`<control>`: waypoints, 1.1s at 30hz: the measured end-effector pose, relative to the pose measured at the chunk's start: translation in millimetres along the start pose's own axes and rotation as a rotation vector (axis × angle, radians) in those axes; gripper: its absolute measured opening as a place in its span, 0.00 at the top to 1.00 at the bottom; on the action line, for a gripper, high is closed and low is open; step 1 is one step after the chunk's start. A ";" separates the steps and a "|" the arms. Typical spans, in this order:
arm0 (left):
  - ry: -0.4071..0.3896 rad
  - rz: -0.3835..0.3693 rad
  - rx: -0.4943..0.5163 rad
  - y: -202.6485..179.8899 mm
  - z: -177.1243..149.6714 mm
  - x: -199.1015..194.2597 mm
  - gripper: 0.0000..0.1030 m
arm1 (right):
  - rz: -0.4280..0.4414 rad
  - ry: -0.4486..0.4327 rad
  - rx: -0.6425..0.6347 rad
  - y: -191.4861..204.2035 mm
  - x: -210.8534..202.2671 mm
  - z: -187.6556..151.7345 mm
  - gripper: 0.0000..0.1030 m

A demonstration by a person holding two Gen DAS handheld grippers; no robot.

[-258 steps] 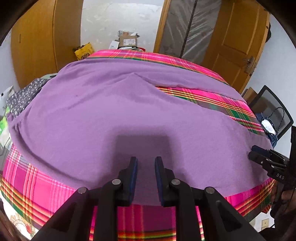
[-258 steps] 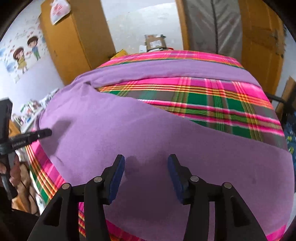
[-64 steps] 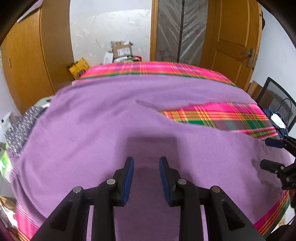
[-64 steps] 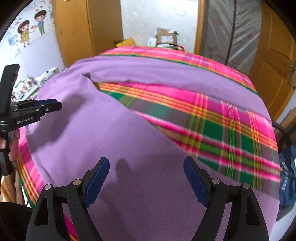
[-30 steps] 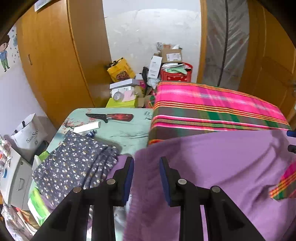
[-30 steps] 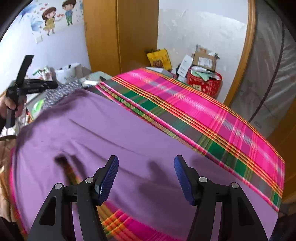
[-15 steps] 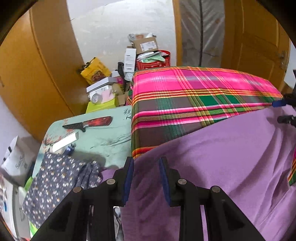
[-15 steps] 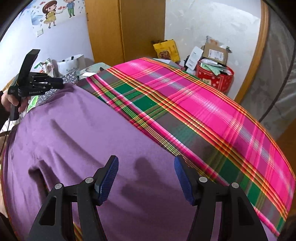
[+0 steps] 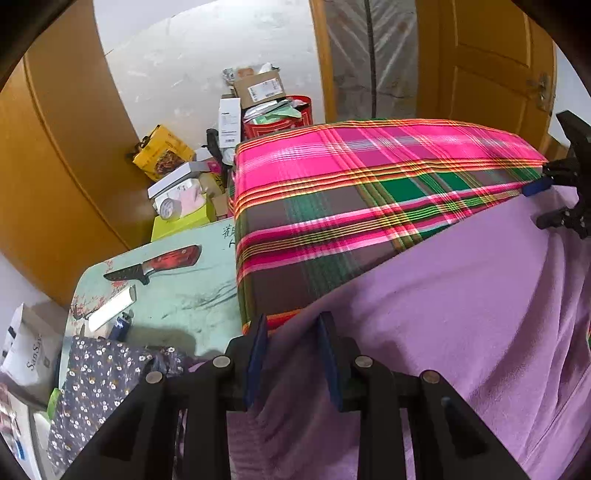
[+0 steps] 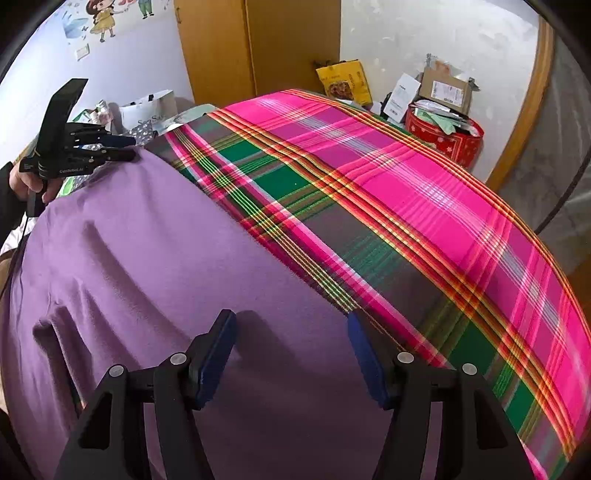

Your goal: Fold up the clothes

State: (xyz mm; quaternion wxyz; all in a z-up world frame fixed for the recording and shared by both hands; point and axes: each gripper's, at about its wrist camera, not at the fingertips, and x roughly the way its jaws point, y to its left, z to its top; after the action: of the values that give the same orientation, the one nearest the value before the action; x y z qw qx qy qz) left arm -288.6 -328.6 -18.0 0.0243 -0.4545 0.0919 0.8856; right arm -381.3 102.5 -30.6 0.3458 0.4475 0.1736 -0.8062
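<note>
Purple garment (image 10: pixel 155 258) edge lies diagonal across plaid cloth (image 10: pixel 406 206); left jaws clamp corner, right jaws apart.

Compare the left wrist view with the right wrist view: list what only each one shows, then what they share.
Only the left wrist view: a red-handled knife on a pale green table, a dark floral garment, and a wooden door.
Only the right wrist view: a cartoon wall sticker and a hand holding the left tongs.
Both: the purple garment over the pink plaid cloth, the red tub and the yellow bag.
</note>
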 end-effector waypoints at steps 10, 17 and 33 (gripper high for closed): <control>-0.004 -0.025 0.015 1.8 -1.3 1.9 0.74 | 0.020 0.002 0.020 -19.1 -2.1 4.7 0.45; -0.010 0.001 0.079 -13.6 -1.9 2.0 0.94 | 0.015 0.009 -0.050 -6.4 1.4 4.2 0.92; -0.212 0.070 0.051 -25.7 -13.2 -99.2 0.96 | -0.091 -0.146 -0.131 37.5 -85.7 -7.5 0.96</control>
State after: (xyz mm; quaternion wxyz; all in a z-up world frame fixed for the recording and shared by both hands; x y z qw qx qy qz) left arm -216.6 -301.8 51.1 0.0145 -0.3542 0.1274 0.9264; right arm -319.2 115.0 38.6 0.3490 0.3558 0.2203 -0.8385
